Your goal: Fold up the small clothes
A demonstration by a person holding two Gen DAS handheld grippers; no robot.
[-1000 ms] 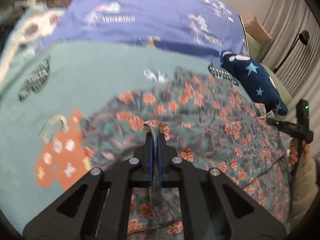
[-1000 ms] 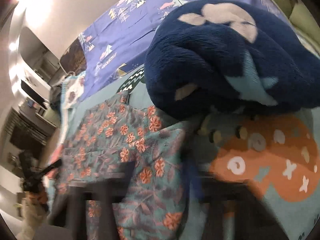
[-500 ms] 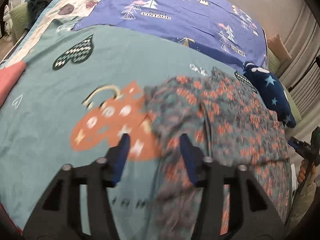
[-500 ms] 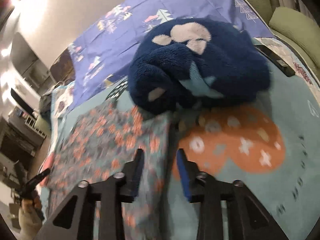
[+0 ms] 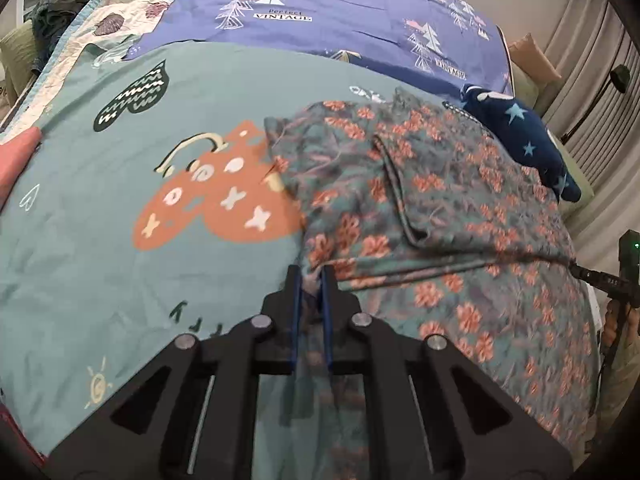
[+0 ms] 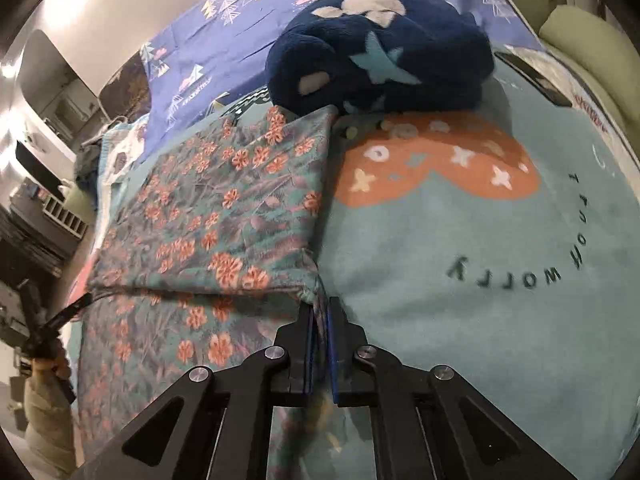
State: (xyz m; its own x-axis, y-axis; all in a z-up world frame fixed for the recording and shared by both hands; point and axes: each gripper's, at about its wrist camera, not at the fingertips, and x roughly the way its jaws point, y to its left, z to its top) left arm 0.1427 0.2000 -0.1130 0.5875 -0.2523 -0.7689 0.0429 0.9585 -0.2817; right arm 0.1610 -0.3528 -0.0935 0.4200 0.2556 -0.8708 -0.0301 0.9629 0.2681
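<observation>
A teal garment with orange flowers [image 5: 440, 208] lies spread on the teal bed cover, its far part folded over toward me. My left gripper [image 5: 309, 276] is shut on the garment's left edge at the fold. My right gripper [image 6: 319, 308] is shut on the garment's [image 6: 224, 208] right corner at the fold. Each gripper shows small at the edge of the other's view: the right one in the left wrist view [image 5: 576, 270] and the left one in the right wrist view [image 6: 82, 302].
A dark blue plush blanket with stars [image 6: 380, 60] lies at the garment's far right corner, also in the left wrist view [image 5: 516, 132]. A purple sheet with tree prints [image 5: 340, 12] covers the far bed. A pink cloth [image 5: 16, 156] lies at the left edge.
Both grippers let go, opened, moved back toward me and shut again on the garment's side edges at the fold. The garment's far part now lies folded over.
</observation>
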